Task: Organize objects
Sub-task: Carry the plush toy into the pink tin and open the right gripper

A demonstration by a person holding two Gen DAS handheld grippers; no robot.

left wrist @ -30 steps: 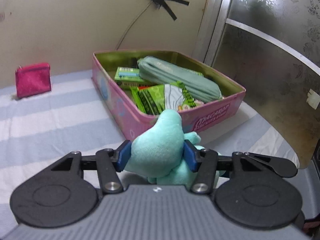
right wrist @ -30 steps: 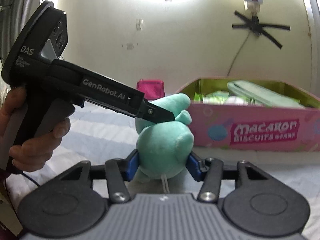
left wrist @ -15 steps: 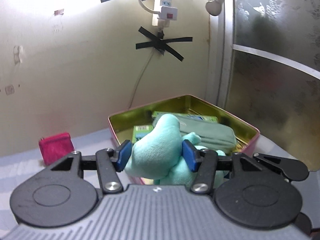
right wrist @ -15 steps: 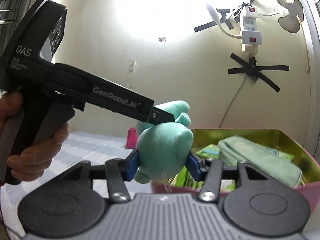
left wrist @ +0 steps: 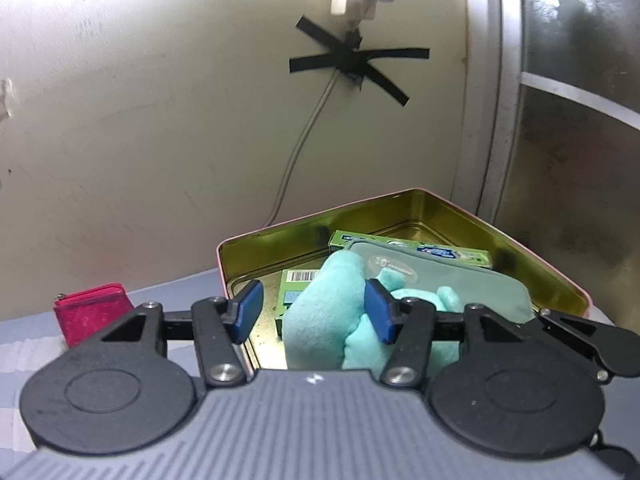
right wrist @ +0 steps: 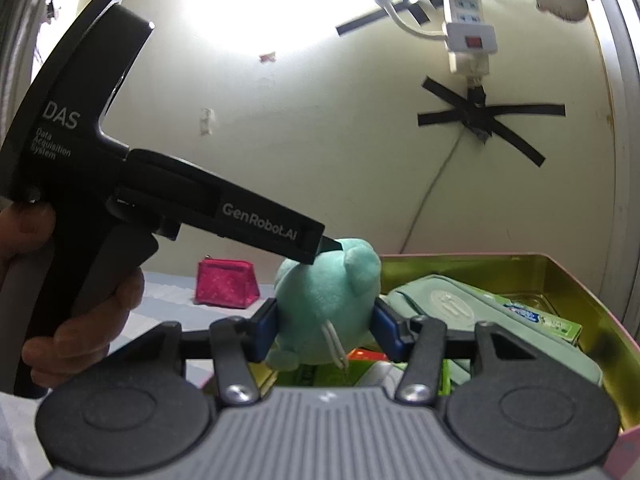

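A mint-green plush toy point(right wrist: 324, 292) hangs over the near edge of the open pink tin point(right wrist: 520, 276). My right gripper point(right wrist: 324, 332) is shut on its body, both blue pads pressed into the sides. My left gripper point(left wrist: 314, 314) reaches in from the left with narrow jaws around the toy's point(left wrist: 324, 312) upper part. Its right pad lies against the toy, and a sliver of the tin point(left wrist: 400, 200) shows beside its left pad. One left finger point(right wrist: 330, 245) touches the toy's head. A hand point(right wrist: 80, 320) holds the left gripper's handle.
The tin holds a grey-green zip pouch point(left wrist: 460, 280), green boxes point(left wrist: 400, 246) and snack packets. A red pouch point(left wrist: 94, 312) stands on the striped blue cloth against the wall. A frosted sliding door point(left wrist: 580, 160) closes the right side. A power strip point(right wrist: 470, 32) and cable hang on the wall.
Both grippers rose and carried the toy forward from in front of the tin's side to above its open top. The toy now sits off the left gripper's left pad.
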